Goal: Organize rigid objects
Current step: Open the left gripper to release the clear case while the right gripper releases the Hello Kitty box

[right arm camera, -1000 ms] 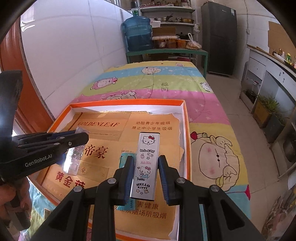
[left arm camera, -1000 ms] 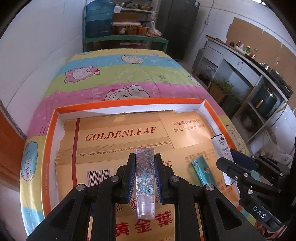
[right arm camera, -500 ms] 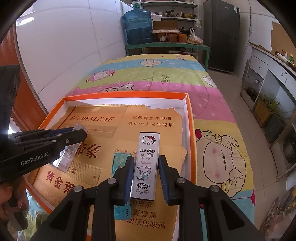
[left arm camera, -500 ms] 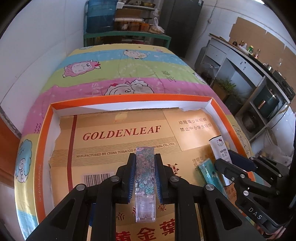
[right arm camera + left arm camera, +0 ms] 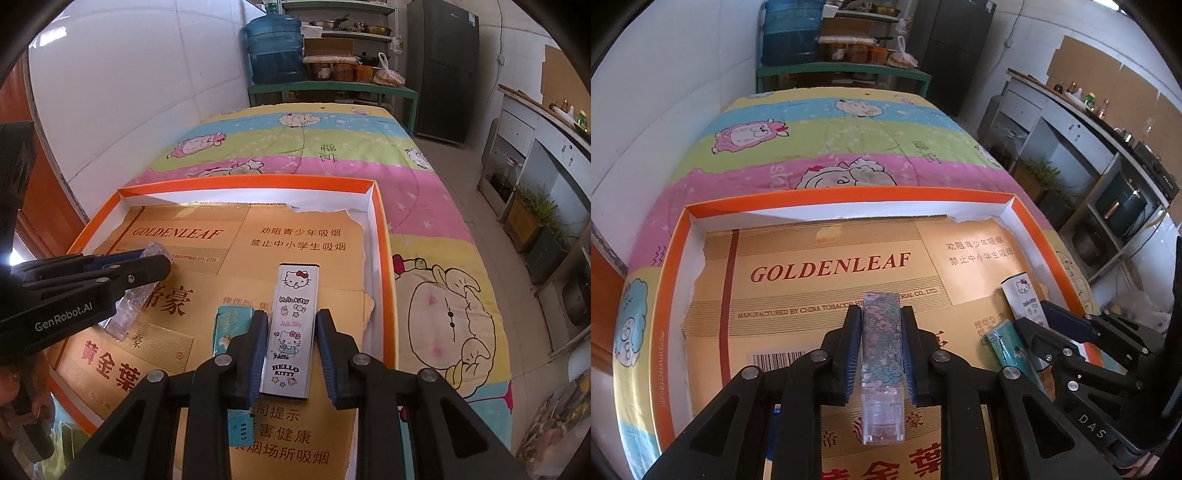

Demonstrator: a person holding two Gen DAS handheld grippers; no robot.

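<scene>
My left gripper (image 5: pixel 881 326) is shut on a clear floral-patterned bar (image 5: pixel 881 354) and holds it over the gold cardboard in the orange tray (image 5: pixel 849 194). In the right wrist view the left gripper (image 5: pixel 162 258) and the floral bar (image 5: pixel 129 306) show at the left. My right gripper (image 5: pixel 291 325) straddles a white Hello Kitty box (image 5: pixel 291 325) that lies on the cardboard; small gaps show at both pads. A teal box (image 5: pixel 227 326) lies just left of it. The Hello Kitty box (image 5: pixel 1021 295) and teal box (image 5: pixel 1004 345) also show in the left view.
The tray (image 5: pixel 384 280) sits on a striped cartoon quilt (image 5: pixel 332 151) on a bed. A white wall runs along the left. A green bench with a water jug (image 5: pixel 275 48) stands beyond the bed; cabinets (image 5: pixel 1071 122) line the right.
Both grippers have moved forward over the tray. The right gripper's fingers have parted a little from the Hello Kitty box, which now rests on the cardboard.
</scene>
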